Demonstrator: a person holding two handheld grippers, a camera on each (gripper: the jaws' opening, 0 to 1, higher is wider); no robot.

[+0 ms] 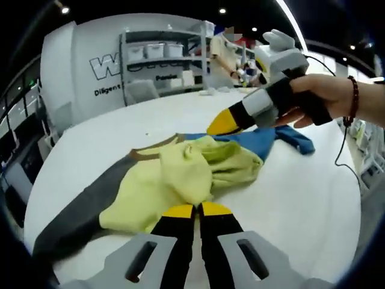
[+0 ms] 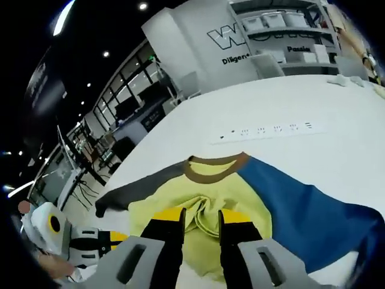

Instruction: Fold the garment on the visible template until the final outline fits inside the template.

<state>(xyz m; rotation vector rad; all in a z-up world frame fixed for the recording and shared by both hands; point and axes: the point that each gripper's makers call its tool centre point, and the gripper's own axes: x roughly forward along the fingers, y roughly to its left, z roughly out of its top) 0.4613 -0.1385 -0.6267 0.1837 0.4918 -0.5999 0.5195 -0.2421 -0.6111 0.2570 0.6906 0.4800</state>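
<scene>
- Left gripper (image 1: 197,210): fingers closed, pinching a yellow fold of the garment (image 1: 180,180).
- Right gripper (image 2: 200,220): fingers slightly apart around a bunched yellow fold.
- Garment lies rumpled on the white surface (image 1: 301,192).
- Shelves (image 1: 162,57) beyond.

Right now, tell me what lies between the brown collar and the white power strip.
Bare white table. In the right gripper view, nothing sits between the brown collar of the garment and the power strip.

White table (image 1: 301,198) carries garment (image 1: 180,174): yellow body bunched at centre, grey sleeve toward 8 o'clock, blue sleeve toward 2 o'clock in left gripper view. White power strip (image 2: 274,130) lies flat beyond collar, at 1 o'clock in right gripper view.
</scene>
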